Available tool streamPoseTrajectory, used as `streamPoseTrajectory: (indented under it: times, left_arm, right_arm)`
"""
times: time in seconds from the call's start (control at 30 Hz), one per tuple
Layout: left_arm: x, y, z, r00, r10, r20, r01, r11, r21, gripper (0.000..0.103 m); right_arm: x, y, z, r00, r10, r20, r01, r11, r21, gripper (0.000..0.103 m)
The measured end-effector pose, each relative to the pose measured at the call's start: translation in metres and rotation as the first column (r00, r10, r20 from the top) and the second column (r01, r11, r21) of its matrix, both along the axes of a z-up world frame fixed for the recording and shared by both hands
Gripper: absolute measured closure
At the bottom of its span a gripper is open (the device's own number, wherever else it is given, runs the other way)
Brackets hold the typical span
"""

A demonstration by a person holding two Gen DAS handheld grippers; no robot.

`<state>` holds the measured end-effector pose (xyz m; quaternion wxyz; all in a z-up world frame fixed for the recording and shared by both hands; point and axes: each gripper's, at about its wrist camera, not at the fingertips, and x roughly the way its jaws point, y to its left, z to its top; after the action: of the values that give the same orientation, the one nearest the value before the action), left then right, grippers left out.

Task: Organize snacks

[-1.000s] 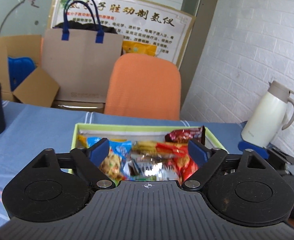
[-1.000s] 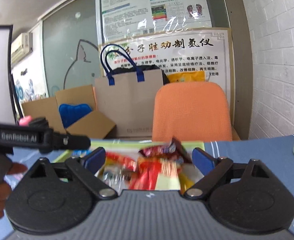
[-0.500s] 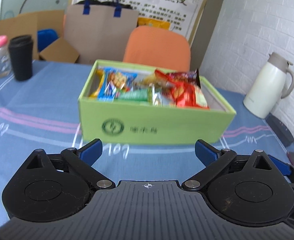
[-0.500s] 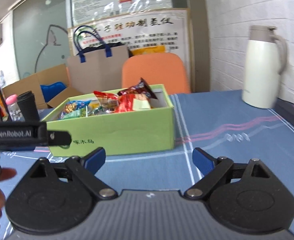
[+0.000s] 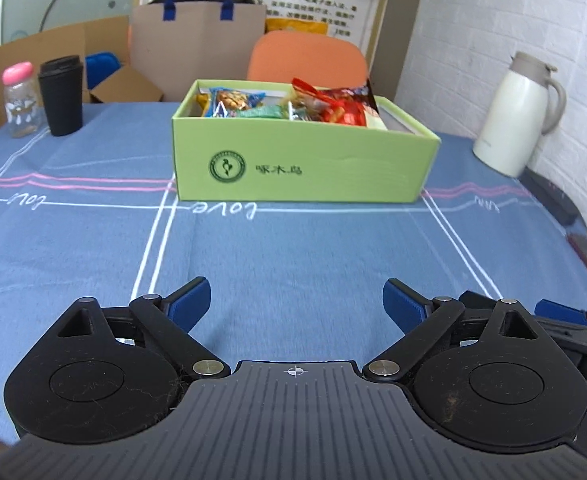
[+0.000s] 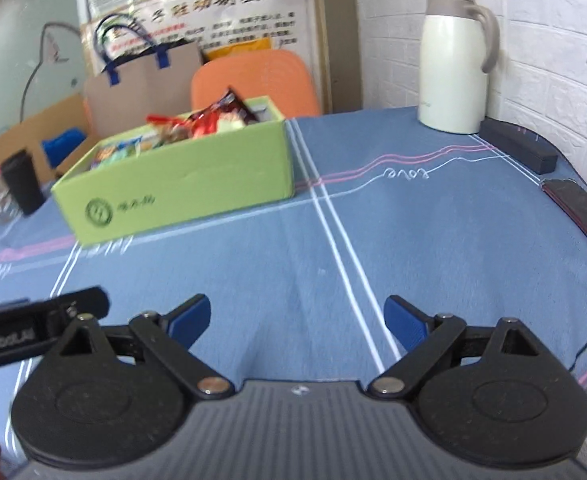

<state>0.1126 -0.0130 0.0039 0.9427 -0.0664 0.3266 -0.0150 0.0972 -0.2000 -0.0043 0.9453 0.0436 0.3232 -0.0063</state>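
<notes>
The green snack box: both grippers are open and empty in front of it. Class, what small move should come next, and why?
Probably bring the left gripper forward over the green snack box toward one packet. Its jaws, which just closed slightly, stand wide with only tablecloth between them, and the snacks lie jumbled inside.

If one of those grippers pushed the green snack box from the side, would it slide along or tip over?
Probably slide. The green box is low and wide and sits flat on the blue tablecloth, so tipping looks unlikely. The cloth might drag or wrinkle with it. Its thin cardboard wall already shows a slight crease, so a hard push could dent it. The crinkly snack packets heaped above the rim could shift.
</notes>
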Motion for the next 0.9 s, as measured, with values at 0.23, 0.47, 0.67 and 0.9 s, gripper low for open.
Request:
streamPoseTrajectory:
  times: [0.23, 0.47, 0.67, 0.9]
  left_arm:
    - [-0.022, -0.014, -0.003, 1.000, -0.027, -0.003, 0.027, 1.000, 0.005, 0.021]
    - [-0.036, -0.026, -0.002, 0.997, -0.073, -0.002, 0.073, 0.997, 0.013, 0.021]
    - [-0.041, -0.032, -0.001, 0.996, -0.086, 0.004, 0.086, 0.996, 0.021, 0.023]
    - [-0.049, -0.031, -0.009, 0.995, -0.102, -0.009, 0.102, 0.995, -0.013, 0.030]
  right_arm:
    - [-0.030, 0.000, 0.001, 0.998, -0.053, 0.028, 0.057, 0.990, -0.130, 0.011]
    - [-0.043, -0.020, 0.002, 0.995, -0.093, 0.021, 0.095, 0.994, -0.057, 0.011]
    - [-0.050, -0.027, 0.003, 0.993, -0.113, 0.030, 0.114, 0.993, -0.029, 0.011]
    - [-0.065, -0.026, 0.001, 0.995, -0.095, 0.036, 0.095, 0.995, -0.006, 0.011]
